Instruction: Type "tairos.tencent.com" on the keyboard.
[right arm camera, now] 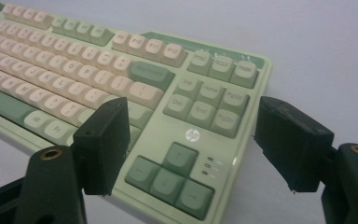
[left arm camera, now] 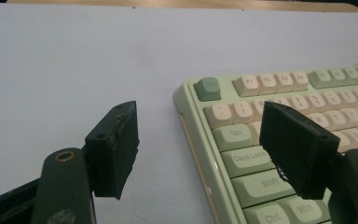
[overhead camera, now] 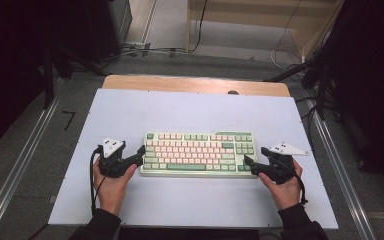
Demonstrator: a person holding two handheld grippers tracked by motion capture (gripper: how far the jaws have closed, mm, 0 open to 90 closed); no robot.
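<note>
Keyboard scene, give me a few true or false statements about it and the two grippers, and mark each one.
1. The keyboard lies flat on the white mat. True.
2. The left gripper is shut on the keyboard. False: its jaws stand open astride the left edge.
3. The right gripper is open at the arrow-key corner. True.
4. The keys are black. False: they are pink and green.
5. Both grippers are at the keyboard's far edge. False: one is at each end.
</note>
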